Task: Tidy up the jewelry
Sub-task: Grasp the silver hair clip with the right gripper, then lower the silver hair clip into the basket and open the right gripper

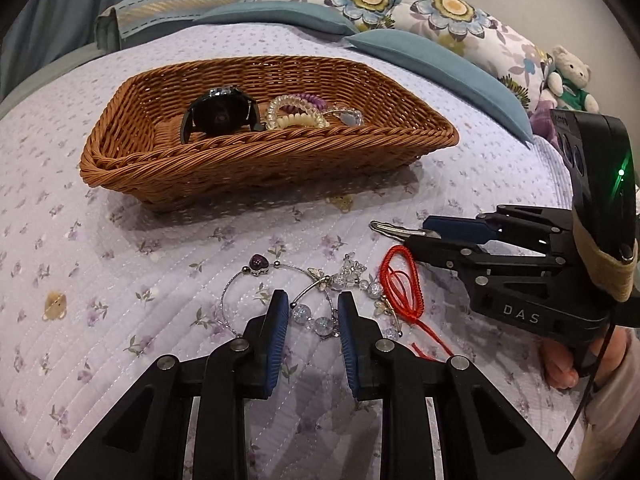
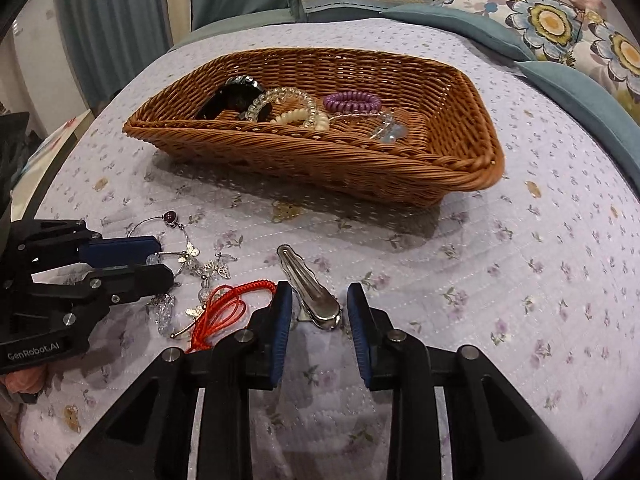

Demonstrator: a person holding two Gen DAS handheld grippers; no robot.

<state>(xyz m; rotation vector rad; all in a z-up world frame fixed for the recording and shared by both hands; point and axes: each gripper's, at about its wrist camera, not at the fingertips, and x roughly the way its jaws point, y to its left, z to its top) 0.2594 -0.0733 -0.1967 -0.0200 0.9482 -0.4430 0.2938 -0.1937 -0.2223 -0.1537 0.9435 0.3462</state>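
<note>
A: Two hand-held grippers work over a lilac quilted bedspread [image 2: 520, 280]. The left gripper [image 1: 313, 312] stands with its blue pads apart, straddling a silver wire bracelet with crystal beads and butterfly charms [image 1: 320, 280] that lies flat just ahead of and between its tips. Nothing is gripped.

B: And the right gripper [image 2: 318, 304]?

A: Also parted. A polished silver metal hair clip [image 2: 308, 284] lies between its fingers, wide end nearest, narrow end pointing away toward the basket. The pads flank the clip but do not appear to press it; the placement suggests a grasp being lined up across the thick end.

B: Why do the loose pieces lie close together?

A: They appear to be the unsorted remainder. A red braided cord bracelet [image 2: 228, 308] rests to the left of the right gripper, between the two tools, touching the charm bracelet.

B: Where is the destination?

A: A brown woven wicker basket [image 1: 256, 168] sits beyond both grippers. It already holds a black wristwatch [image 1: 220, 114], a purple spiral hair tie [image 2: 352, 101] and clear and cream beaded bracelets [image 2: 292, 110], so the sorting seems partly done.
</note>
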